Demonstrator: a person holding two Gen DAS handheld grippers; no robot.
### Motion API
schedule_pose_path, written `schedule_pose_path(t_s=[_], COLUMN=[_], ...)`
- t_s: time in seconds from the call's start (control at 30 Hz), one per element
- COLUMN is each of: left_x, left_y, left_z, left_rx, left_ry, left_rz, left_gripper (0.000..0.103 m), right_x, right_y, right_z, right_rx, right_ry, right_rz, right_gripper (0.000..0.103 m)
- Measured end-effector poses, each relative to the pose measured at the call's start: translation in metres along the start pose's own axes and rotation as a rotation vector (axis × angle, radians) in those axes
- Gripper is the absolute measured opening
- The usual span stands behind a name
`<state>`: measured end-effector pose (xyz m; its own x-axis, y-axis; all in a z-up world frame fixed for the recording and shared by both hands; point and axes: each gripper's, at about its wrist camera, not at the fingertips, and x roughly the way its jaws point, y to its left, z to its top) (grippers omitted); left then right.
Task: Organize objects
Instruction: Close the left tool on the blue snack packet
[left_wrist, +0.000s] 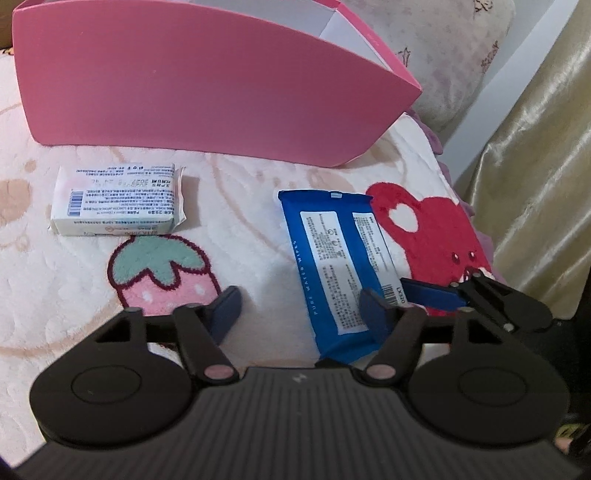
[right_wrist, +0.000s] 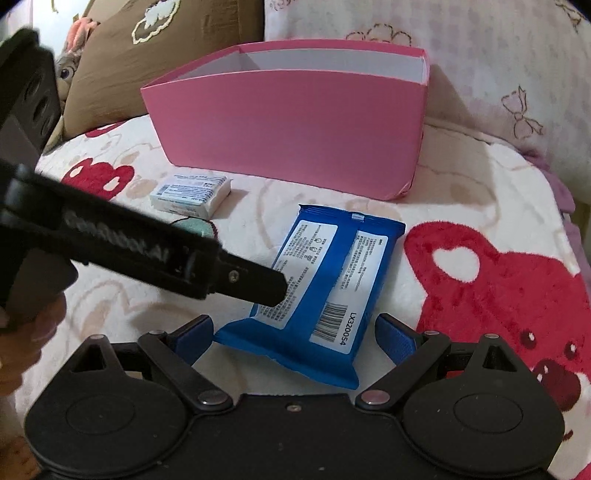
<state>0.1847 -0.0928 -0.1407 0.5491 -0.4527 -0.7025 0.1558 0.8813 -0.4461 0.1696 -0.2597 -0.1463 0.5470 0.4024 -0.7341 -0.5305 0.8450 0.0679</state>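
With both grippers parted around the near end of the blue wipes pack (right_wrist: 317, 291) on the blanket (right_wrist: 461, 229), the right gripper (right_wrist: 293, 338) should close squarely before lifting toward the pink box (right_wrist: 288, 147) beyond, left gripper (left_wrist: 301, 314) clearing.

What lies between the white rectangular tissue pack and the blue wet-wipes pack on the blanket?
Only bare plush blanket separates the white rectangular tissue pack from the blue wet-wipes pack, with a strawberry print nearer the camera. The left wrist view shows it best.
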Motion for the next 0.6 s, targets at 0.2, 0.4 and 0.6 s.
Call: schedule_pose_path(t_s=[0.2, 0.4, 0.6], left_x=[0.002, 0.003, 0.010], left_y=[0.003, -0.001, -0.006], left_z=[0.002, 0.001, -0.002], left_rx=[-0.013, -0.051, -0.057], left_ry=[0.005, 0.021, 0.000], left_rz=[0.001, -0.048, -0.030], left_gripper=[0.053, 0.051, 0.035], right_x=[-0.002, -0.003, -0.001], right_y=[-0.001, -0.005, -0.006], right_z=[0.000, 0.003, 0.003], right_rx=[0.030, 0.061, 0.065], right_ry=[0.030, 0.042, 0.045], right_rz=[0.008, -0.016, -0.009], right_gripper=[0.093, 0.089, 0.075])
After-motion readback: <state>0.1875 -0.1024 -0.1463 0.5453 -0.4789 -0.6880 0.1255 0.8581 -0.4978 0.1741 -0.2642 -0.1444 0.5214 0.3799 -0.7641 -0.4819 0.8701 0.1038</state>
